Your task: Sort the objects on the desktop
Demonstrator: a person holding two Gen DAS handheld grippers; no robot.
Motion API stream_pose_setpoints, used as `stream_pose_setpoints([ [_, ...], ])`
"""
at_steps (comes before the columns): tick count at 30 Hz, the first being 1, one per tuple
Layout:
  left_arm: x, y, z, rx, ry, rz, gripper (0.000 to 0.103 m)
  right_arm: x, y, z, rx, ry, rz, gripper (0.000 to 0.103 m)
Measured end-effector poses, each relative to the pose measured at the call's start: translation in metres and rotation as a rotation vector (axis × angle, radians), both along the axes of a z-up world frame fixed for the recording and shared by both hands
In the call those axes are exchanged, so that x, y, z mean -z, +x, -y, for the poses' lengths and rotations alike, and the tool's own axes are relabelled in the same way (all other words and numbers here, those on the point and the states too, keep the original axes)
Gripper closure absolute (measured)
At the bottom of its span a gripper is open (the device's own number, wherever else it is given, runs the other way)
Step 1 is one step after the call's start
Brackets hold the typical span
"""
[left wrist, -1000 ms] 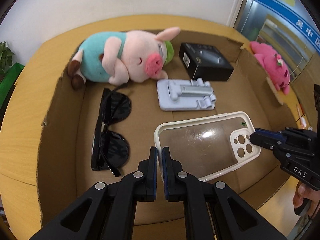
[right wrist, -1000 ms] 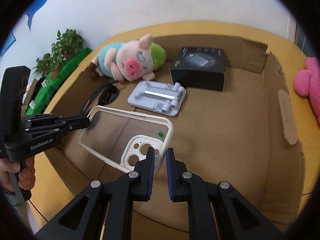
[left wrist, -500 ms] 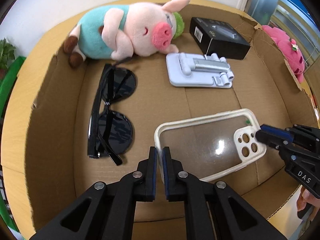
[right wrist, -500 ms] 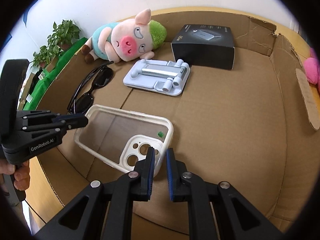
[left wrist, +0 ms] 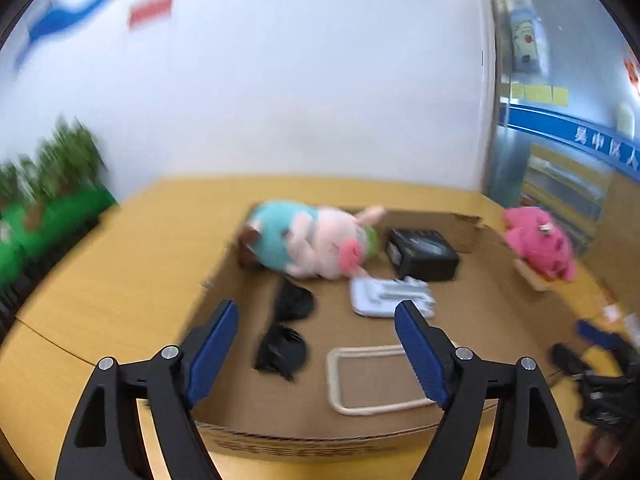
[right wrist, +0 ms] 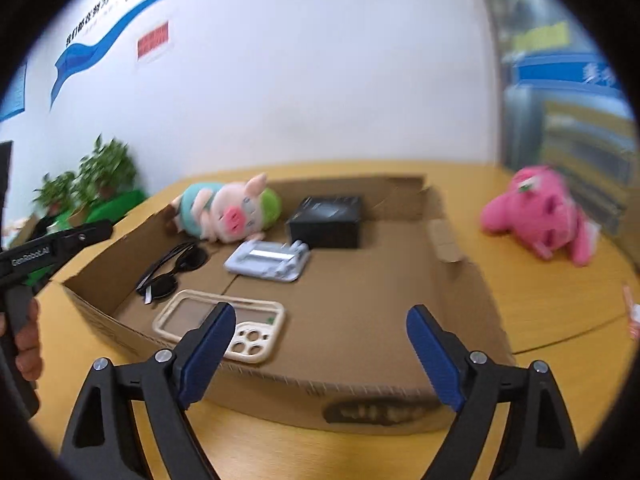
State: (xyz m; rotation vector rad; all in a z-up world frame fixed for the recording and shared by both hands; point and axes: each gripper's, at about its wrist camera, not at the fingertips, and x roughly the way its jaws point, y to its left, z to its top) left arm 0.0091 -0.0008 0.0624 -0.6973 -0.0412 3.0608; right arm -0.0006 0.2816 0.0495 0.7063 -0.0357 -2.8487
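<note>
Both grippers have let go of the phone case (right wrist: 224,326) and pulled back from the cardboard box (right wrist: 280,394). Half a second ago each was pinched shut on an end of the case; the left gripper (left wrist: 316,346) and the right gripper (right wrist: 320,350) are now spread wide and empty, held outside the box's near wall. The case lies flat on the box floor near the front wall, camera cutouts toward the right gripper's side. Just beside it are the black sunglasses (right wrist: 172,270), with the white phone stand (right wrist: 267,261) farther in. The pig plush (right wrist: 226,212) and the black box (right wrist: 326,222) sit at the back as before. A pink plush (right wrist: 540,216) lies on the yellow table (right wrist: 560,308), outside the box. The left view is blurred by motion.
</note>
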Motion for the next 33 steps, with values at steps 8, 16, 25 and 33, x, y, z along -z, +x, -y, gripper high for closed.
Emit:
stream_pose_setpoints([
  [8, 0.041, -0.002, -0.012, -0.024, -0.1, 0.042, 0.017, 0.016, -0.01, 0.013, 0.053, 0.055, -0.008, 0.0],
  [16, 0.054, 0.001, -0.013, -0.034, -0.067, 0.003, 0.007, 0.019, -0.004, 0.014, 0.047, 0.054, -0.04, 0.0],
  [25, 0.055, 0.003, -0.014, -0.034, -0.063, 0.003, 0.006, 0.018, -0.003, 0.015, 0.051, 0.054, -0.038, 0.0],
  [33, 0.055, 0.005, -0.015, -0.037, -0.065, 0.002, 0.006, 0.018, -0.003, 0.015, 0.051, 0.054, -0.038, 0.0],
])
